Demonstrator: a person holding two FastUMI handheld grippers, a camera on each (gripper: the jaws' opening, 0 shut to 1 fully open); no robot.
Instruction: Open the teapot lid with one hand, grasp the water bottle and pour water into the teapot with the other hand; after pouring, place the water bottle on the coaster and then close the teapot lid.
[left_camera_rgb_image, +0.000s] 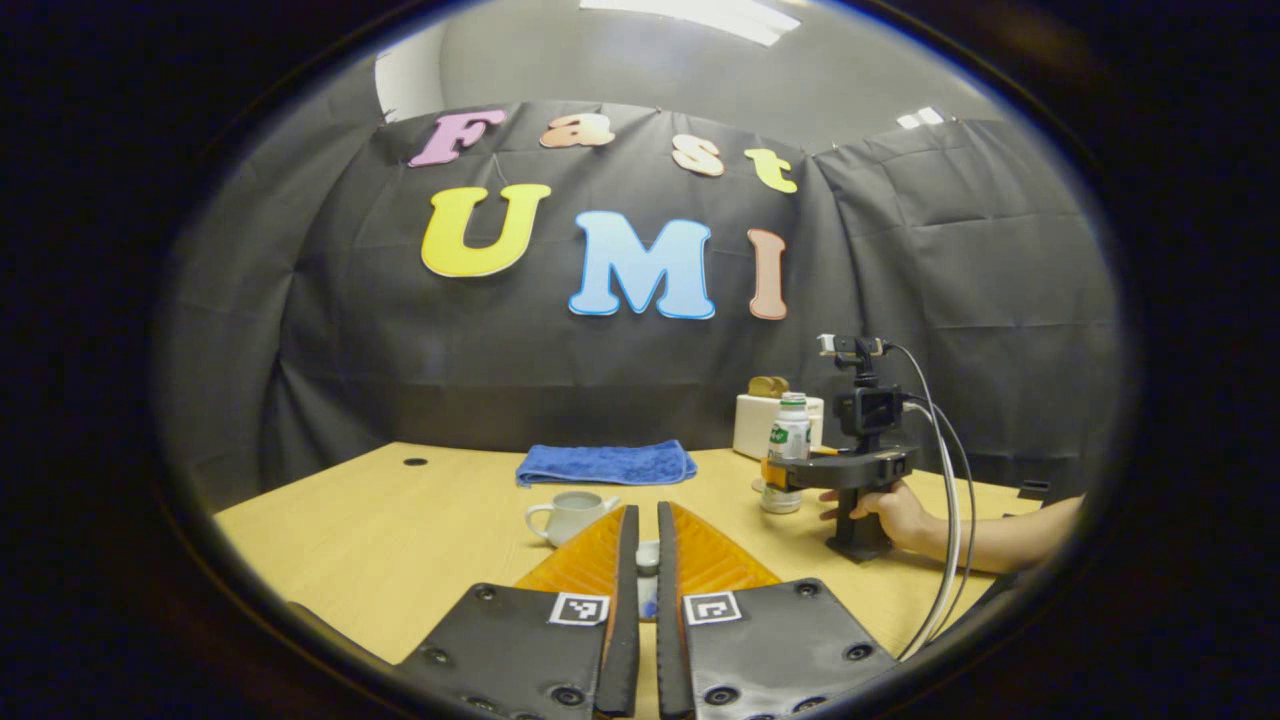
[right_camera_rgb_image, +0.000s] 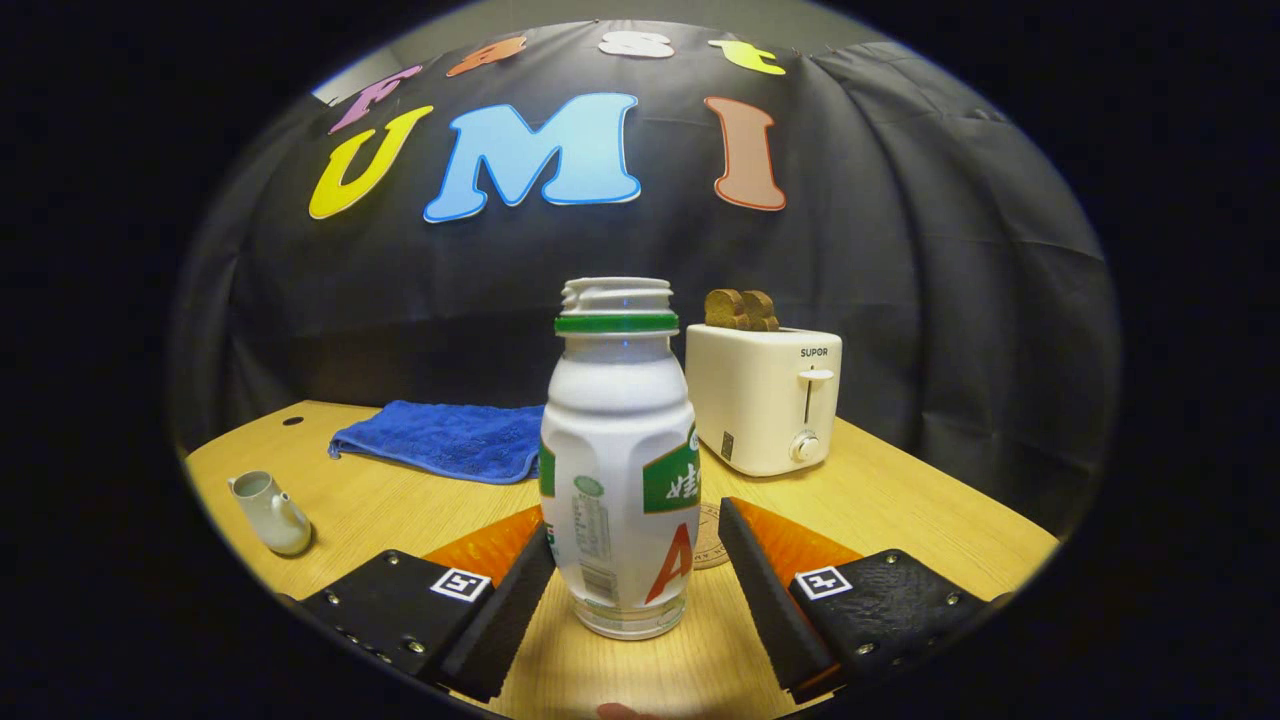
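Left gripper (left_camera_rgb_image: 640, 540) jaws grip the teapot lid (left_camera_rgb_image: 647, 556); right gripper (right_camera_rgb_image: 635, 560) jaws stand open, flanking the water bottle (right_camera_rgb_image: 618, 450) with gaps.

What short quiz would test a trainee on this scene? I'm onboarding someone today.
1. True or false: the water bottle has its cap on.
2. Pick one. The right tool is: A) shut on the bottle; B) open, with a finger on either side of the bottle; C) resting on the towel.
3. Fill in: the teapot is ____ (open or closed).

Key: 1 false; 2 B; 3 open.
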